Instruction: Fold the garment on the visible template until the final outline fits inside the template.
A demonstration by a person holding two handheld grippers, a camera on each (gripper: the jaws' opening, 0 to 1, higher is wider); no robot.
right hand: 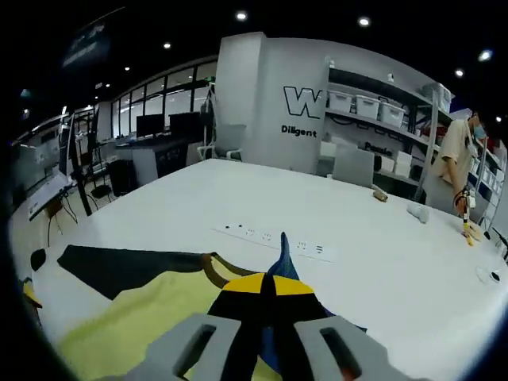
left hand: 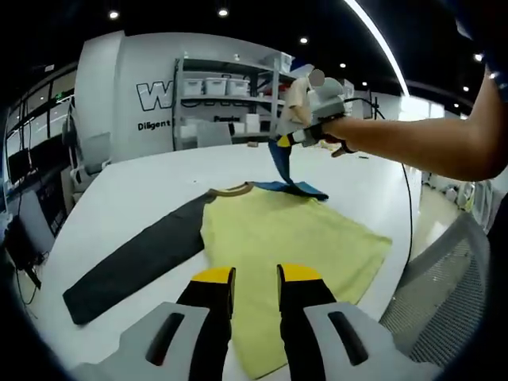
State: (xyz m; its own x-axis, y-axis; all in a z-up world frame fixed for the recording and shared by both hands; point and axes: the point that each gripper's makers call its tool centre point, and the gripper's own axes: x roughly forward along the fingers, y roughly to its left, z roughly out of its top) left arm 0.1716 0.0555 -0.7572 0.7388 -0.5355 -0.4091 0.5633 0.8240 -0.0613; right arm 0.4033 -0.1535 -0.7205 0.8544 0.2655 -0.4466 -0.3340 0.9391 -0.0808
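Note:
A shirt with a yellow body (left hand: 286,246), a brown collar (left hand: 230,190) and a long dark sleeve (left hand: 135,262) lies flat on the white table (left hand: 143,190). Its blue sleeve (left hand: 282,163) is lifted off the table, with my right gripper (left hand: 317,119) shut on its end at the end of a person's arm. In the right gripper view the blue sleeve (right hand: 282,263) pokes up from my shut right gripper (right hand: 266,287), above the yellow body (right hand: 151,313) and dark sleeve (right hand: 119,266). My left gripper (left hand: 255,278) hovers open over the shirt's near hem, holding nothing.
A mesh chair (left hand: 452,286) stands by the table's right edge. Power sockets (right hand: 270,234) are set into the tabletop beyond the shirt. Small items (right hand: 417,210) lie at the far side, where a person (right hand: 460,159) stands. Shelves with white bins (left hand: 226,95) line the back wall.

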